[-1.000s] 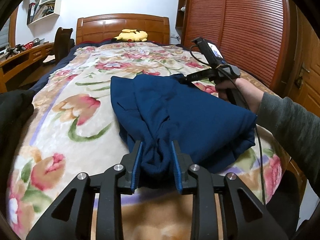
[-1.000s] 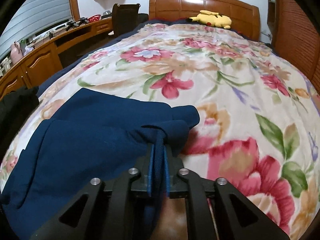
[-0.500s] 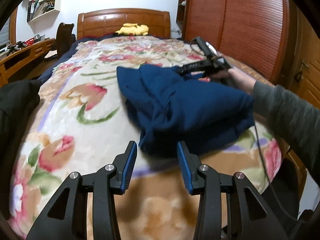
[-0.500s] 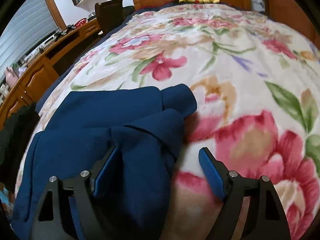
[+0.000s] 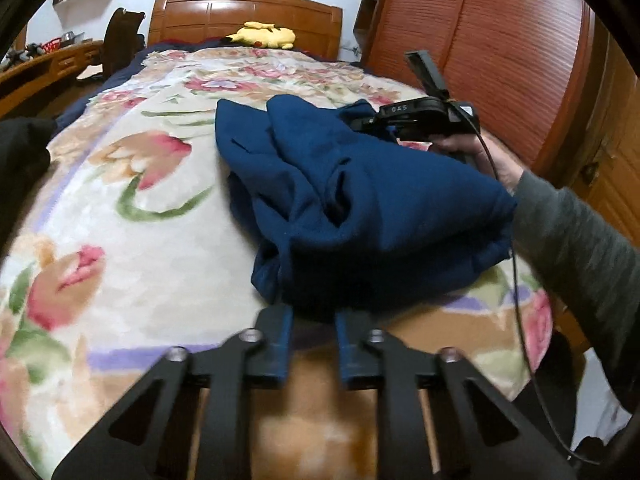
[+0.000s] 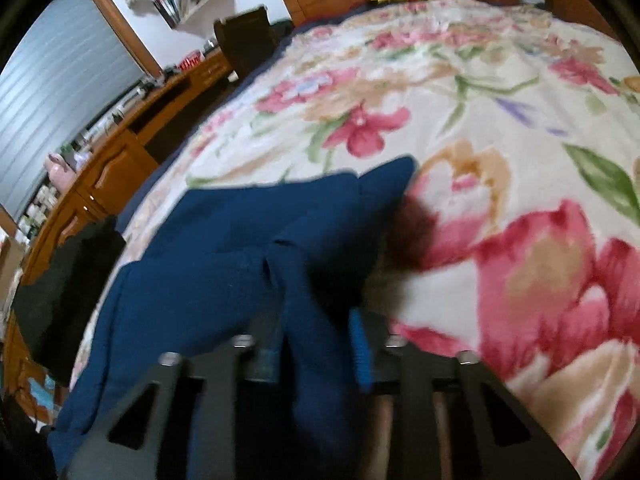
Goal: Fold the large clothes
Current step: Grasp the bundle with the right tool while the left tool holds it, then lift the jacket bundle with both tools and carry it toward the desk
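Right now a dark blue garment (image 5: 360,200), partly folded and bunched into a thick heap, lies on the floral blanket (image 5: 132,184) near the foot of the bed, closer to the side by the red-brown slatted wardrobe doors (image 5: 500,40).

From the left wrist view, the left gripper (image 5: 313,326) sits low at the garment's nearest edge. Its blue pads (image 5: 283,330) stand a narrow gap apart and are closing; the cloth's hem lies right at their tips, but I cannot tell whether any fabric is caught between them.

The right gripper (image 6: 316,344) is at the far side of the heap, held by a hand (image 5: 476,152) in a grey sleeve (image 5: 576,248). In its own blurred view its jaws are closing with a fold of the blue cloth running between them, the pads close against the fabric on either side.

Behind, a yellow plush toy (image 5: 262,35) rests by the wooden headboard (image 5: 244,12), and a dark chair (image 5: 120,36) stands at the long wooden desk (image 6: 120,152) beside the bed.
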A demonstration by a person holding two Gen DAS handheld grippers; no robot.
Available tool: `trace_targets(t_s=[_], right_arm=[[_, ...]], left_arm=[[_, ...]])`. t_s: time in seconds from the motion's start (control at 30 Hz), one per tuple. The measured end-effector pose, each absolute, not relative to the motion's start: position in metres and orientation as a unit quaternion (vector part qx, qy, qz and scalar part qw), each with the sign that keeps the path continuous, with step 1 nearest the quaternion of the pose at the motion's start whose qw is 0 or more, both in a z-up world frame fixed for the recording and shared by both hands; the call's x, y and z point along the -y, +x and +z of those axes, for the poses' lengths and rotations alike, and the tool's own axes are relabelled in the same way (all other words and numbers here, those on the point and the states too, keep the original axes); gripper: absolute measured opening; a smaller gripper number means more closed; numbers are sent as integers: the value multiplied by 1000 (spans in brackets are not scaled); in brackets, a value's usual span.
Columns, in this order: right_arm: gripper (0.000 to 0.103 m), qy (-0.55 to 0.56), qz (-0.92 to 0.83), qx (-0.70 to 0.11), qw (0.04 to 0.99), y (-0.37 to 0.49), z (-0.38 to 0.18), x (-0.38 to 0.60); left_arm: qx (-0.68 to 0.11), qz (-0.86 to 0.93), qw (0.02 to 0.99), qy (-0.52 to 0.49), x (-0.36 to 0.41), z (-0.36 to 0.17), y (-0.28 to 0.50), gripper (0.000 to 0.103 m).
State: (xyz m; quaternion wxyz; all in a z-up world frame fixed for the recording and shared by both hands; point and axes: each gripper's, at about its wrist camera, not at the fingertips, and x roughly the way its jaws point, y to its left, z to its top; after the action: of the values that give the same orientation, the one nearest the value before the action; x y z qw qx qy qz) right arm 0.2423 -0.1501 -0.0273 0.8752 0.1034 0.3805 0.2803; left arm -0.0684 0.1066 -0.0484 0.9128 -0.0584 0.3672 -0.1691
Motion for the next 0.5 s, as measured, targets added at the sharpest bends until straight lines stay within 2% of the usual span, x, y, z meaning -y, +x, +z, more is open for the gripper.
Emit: trace_targets(t_s=[0.07,0.23,0.5], right_arm=[[17,99,281,-353,887,232,-17,154],[15,55,269,-297,914,200,18,138],[15,21,281,-247,927,174,58,92]], left_arm=[[-356,-167,918,-45,-104,-41,-74,11],[-324,-144,934,-33,-111,-19,-82,10],[-272,-88,958,-21,-177,39,-91,9]])
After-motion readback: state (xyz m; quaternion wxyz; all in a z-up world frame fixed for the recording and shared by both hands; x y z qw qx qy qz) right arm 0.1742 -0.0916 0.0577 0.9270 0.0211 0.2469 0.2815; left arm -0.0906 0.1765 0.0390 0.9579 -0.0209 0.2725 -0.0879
